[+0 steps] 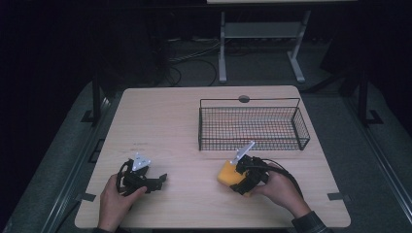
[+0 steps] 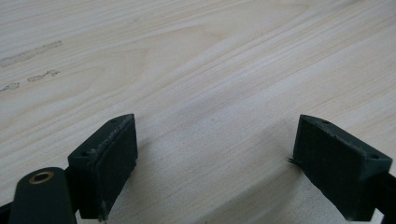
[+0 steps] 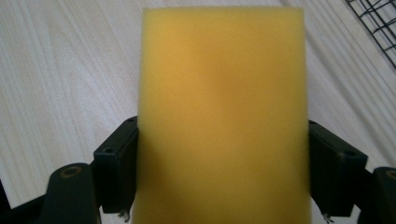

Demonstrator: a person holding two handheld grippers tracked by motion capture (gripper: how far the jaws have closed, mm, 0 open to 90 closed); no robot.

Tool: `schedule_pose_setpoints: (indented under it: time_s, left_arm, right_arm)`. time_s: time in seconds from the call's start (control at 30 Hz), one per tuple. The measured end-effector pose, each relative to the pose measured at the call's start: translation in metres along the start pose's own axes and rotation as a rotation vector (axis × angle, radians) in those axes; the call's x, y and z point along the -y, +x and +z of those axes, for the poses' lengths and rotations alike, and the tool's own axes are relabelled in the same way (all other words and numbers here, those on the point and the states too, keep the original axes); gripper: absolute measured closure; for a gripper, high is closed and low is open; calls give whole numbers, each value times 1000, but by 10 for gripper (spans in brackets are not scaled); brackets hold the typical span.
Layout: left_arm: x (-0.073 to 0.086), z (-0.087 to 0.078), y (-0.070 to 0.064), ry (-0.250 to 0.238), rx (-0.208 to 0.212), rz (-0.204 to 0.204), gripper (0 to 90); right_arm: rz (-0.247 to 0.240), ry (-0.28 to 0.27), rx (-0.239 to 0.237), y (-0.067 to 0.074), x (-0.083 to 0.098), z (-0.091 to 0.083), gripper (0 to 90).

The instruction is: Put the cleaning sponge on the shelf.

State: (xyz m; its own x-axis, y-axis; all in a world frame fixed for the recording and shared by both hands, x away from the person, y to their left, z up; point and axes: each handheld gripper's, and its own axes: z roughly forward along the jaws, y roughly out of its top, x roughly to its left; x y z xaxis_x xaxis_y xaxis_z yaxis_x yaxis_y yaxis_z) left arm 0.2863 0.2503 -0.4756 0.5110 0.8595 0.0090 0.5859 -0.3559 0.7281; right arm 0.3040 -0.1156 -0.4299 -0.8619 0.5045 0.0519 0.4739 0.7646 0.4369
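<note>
A yellow sponge [image 1: 225, 174] is held low over the wooden table [image 1: 165, 121], near its front right, by my right gripper [image 1: 238, 177]. In the right gripper view the sponge [image 3: 223, 107] stands between the two black pads [image 3: 116, 168], which press on both of its sides; my right gripper [image 3: 224, 173] is shut on it. My left gripper [image 1: 158, 181] lies near the front left of the table in a person's hand, pointing right. In the left gripper view its jaws stand wide apart, so the left gripper [image 2: 217, 161] is open over bare wood with nothing between them.
A black wire basket [image 1: 252, 145] stands on the far right part of the table, just beyond the sponge; its corner [image 3: 378, 18] shows in the right gripper view. A desk frame [image 1: 262, 34] and cables lie on the floor behind the table.
</note>
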Motion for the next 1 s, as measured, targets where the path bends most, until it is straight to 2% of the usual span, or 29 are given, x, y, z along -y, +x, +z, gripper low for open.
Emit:
schedule_pose_setpoints:
  time_s: [0.4, 1.0]
  left_arm:
    - [0, 0, 0, 0, 1, -1, 129]
    - [0, 0, 0, 2, 0, -1, 129]
  right_arm:
    - [-6, -11, 4, -6, 4, -16, 233]
    - [17, -38, 13, -21, 10, -40, 233]
